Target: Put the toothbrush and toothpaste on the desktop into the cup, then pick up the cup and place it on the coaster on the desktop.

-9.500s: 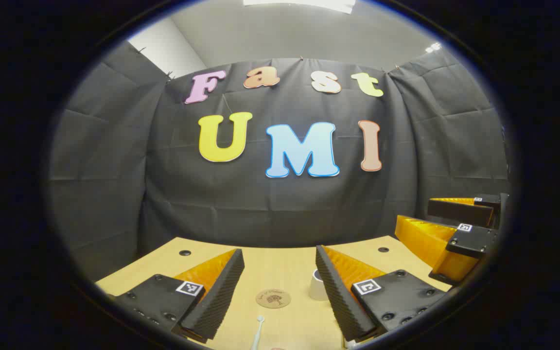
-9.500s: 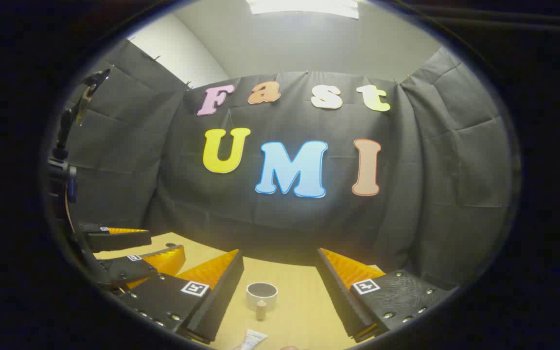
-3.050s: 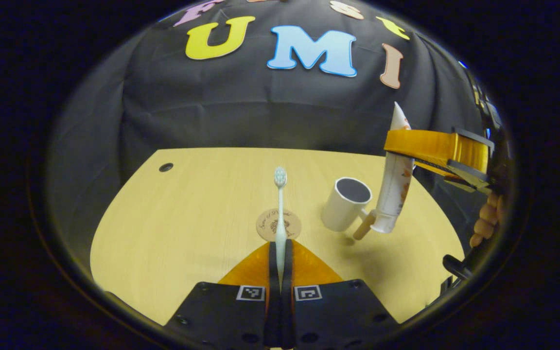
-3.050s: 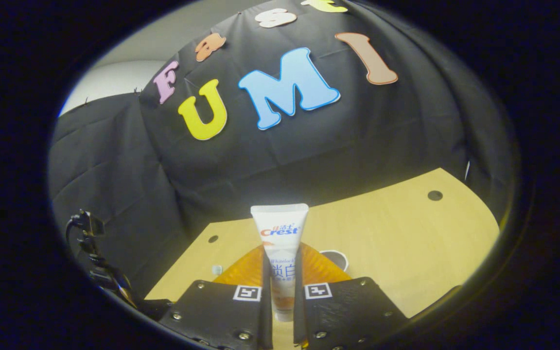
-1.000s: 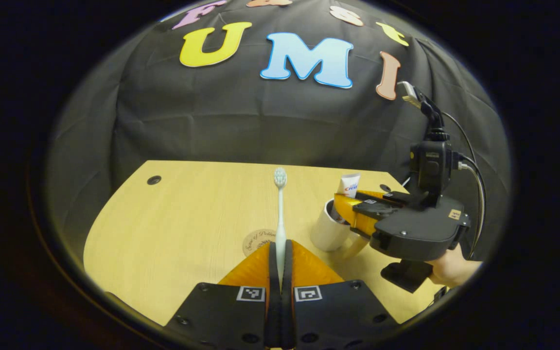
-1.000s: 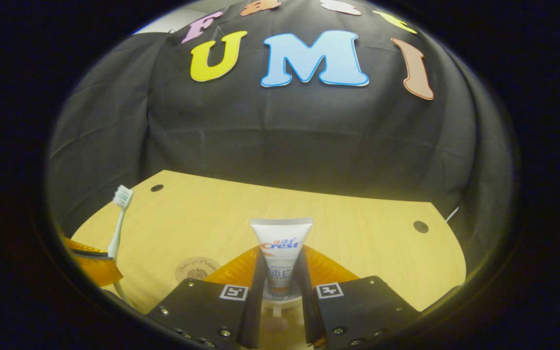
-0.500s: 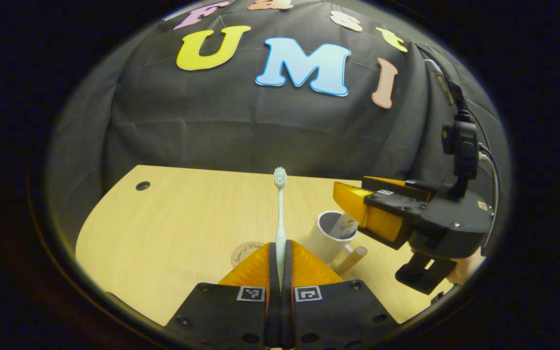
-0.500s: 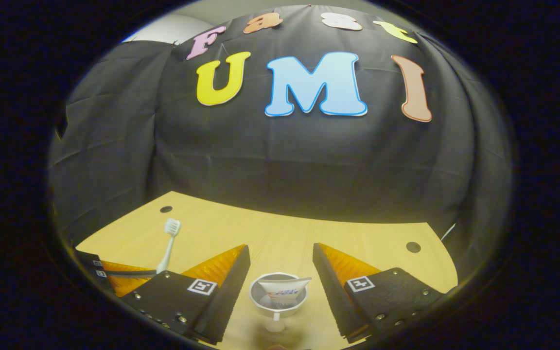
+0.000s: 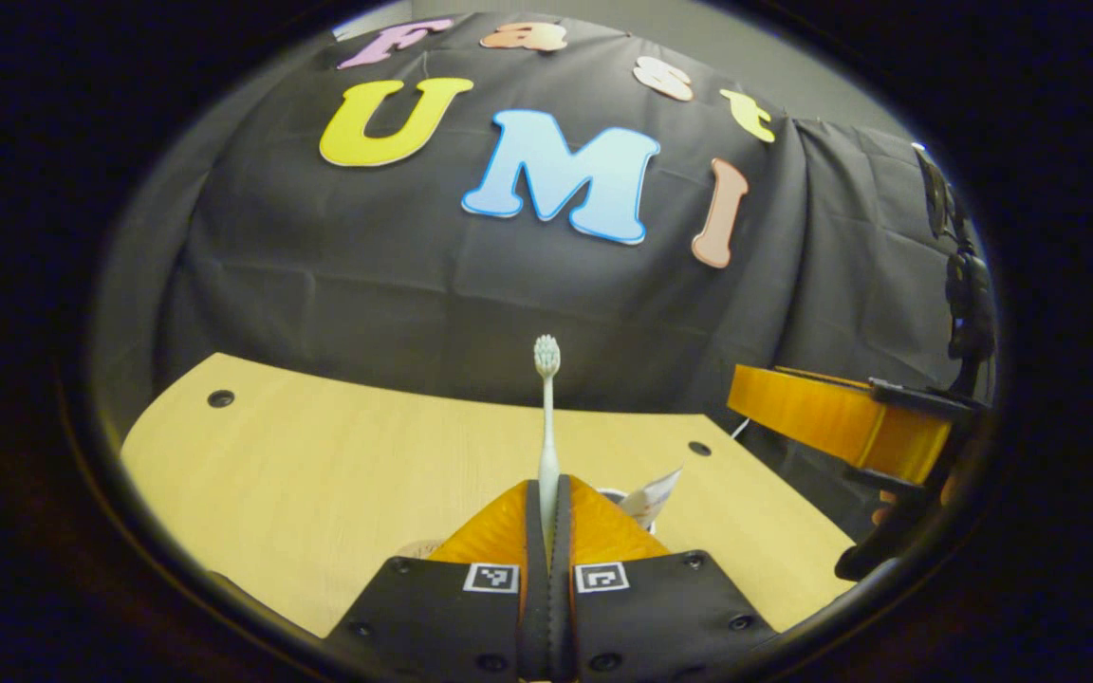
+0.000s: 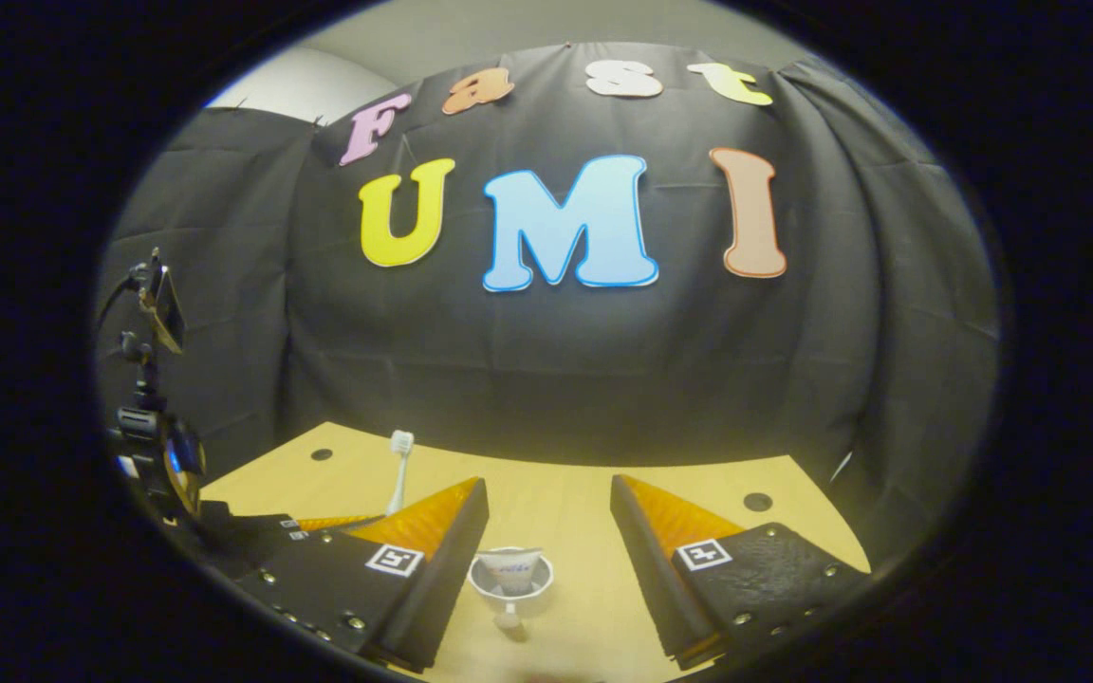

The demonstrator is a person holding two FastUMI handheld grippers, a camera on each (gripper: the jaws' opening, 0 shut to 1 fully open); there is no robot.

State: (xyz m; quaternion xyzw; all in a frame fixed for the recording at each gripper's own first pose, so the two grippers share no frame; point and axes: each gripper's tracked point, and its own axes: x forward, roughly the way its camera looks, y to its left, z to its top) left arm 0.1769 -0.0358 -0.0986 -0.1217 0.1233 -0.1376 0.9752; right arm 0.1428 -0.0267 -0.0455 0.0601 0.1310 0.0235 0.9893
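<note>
Desk (image 9: 319,455) of pale matt wood grain; wall (image 10: 603,360) of matt black creased cloth; toothbrush (image 9: 546,427) smooth plastic; cup (image 10: 480,581) smooth, white, faintly glossy.

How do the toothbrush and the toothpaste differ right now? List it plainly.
Place: the toothpaste stands inside the cup; the toothbrush is outside it, above the desktop.
Hold: the left gripper is shut on the toothbrush; the right gripper is open, with the toothpaste free between its fingers.
Shape: the toothbrush is thin, bristles up; the toothpaste is a wide flat tube.
Both stand roughly upright.
</note>
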